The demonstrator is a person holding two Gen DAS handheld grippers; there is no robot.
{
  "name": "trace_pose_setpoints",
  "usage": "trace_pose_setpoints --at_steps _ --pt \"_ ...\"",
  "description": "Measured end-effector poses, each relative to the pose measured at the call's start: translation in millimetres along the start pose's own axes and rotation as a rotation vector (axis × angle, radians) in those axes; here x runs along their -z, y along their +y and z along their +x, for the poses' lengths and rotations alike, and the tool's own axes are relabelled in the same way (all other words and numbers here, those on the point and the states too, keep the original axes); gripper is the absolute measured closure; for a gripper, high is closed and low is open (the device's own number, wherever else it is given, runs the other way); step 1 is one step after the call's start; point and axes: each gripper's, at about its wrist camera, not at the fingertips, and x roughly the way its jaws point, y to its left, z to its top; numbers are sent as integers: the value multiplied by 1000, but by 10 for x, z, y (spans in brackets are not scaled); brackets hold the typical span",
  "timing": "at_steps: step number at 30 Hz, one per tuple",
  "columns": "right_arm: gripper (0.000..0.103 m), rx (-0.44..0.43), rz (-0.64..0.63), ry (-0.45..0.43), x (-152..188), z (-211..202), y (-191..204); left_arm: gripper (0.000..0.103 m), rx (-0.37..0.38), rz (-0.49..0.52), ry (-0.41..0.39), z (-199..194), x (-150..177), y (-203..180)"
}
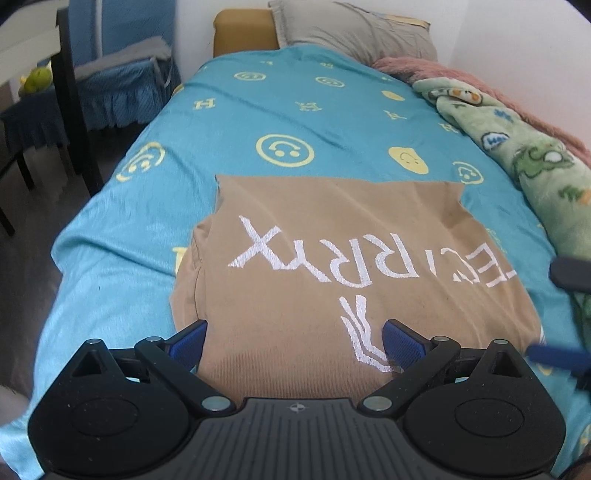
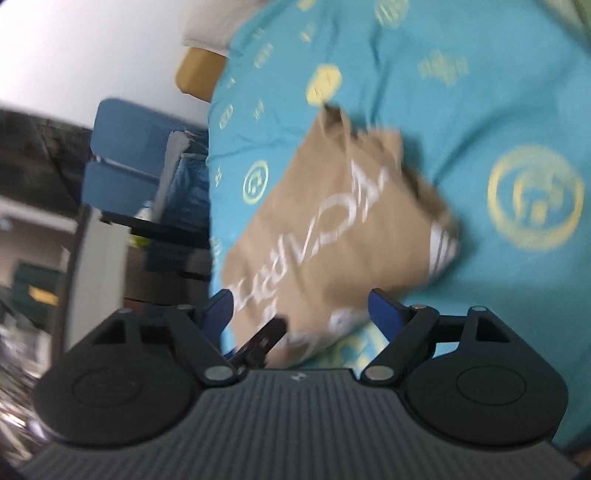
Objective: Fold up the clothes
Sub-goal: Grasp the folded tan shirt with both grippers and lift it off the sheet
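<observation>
1. The folded tan cotton shirt with white lettering (image 1: 332, 258) lies in the middle of the teal smiley-print bedspread (image 1: 295, 107); my left gripper (image 1: 295, 339) hangs over its near edge, jaws apart, nothing clamped; my right gripper (image 2: 301, 314) is likewise spread and empty.
2. Risk, as I judge it: the shirt's loose corner flaps could spring open; a careless fingertip might drag the fold askew.
3. Beyond the shirt sits a grey pillow (image 1: 354, 33); right of it a green cartoon fleece blanket (image 1: 517, 147); left of it a blue-skirted chair (image 1: 122, 81).
</observation>
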Motion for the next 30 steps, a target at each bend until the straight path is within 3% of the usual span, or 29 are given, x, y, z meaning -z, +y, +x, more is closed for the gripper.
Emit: trace_pose_setpoints --at_steps 5,9,13,15,18,22,25,28,30 --pt "20 -21 181 54 36 247 -233 2 12 -53 18 29 -18 54" --pt "22 57 211 -65 -68 307 -337 3 29 -107 35 5 -63 100" --pt "45 84 288 -141 -145 304 -459 7 142 -238 31 -230 -106 230" --pt "67 85 262 -146 -126 286 -411 6 224 -313 14 -394 -118 325" --pt "81 75 201 -179 -98 228 -280 5 364 -402 21 -521 -99 460" --pt "85 1 107 -230 -124 117 -85 2 494 -503 27 -493 -39 592" --pt "86 -27 57 -256 -174 73 7 2 565 -591 100 -333 13 615" --pt "86 -24 34 -264 -222 95 53 2 574 -619 55 -371 -8 664" --pt "86 -28 42 -261 -222 59 34 2 622 -648 -34 -480 -43 742"
